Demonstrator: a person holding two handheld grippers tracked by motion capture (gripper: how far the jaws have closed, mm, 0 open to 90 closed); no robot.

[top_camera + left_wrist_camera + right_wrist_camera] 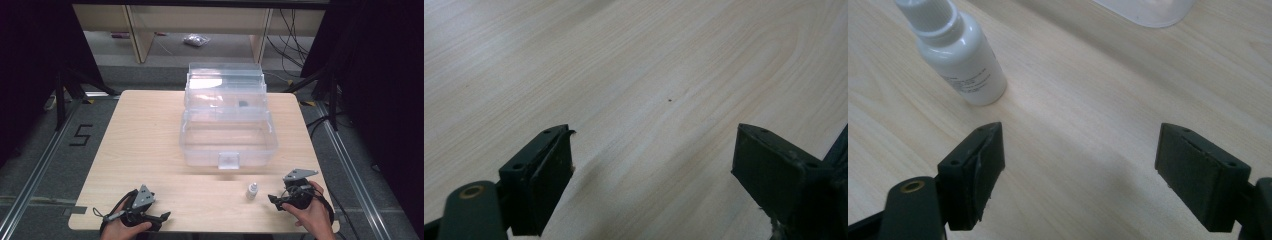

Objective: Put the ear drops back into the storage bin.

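Both claws, left (165, 216) and right (271, 199), gape empty, the right near the white bottle (252, 190).

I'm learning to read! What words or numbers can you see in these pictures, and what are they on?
"5": black number on the grey floor, left of the table.
Small grey print on the white bottle: too blurred to read.
Nothing readable on the clear box.
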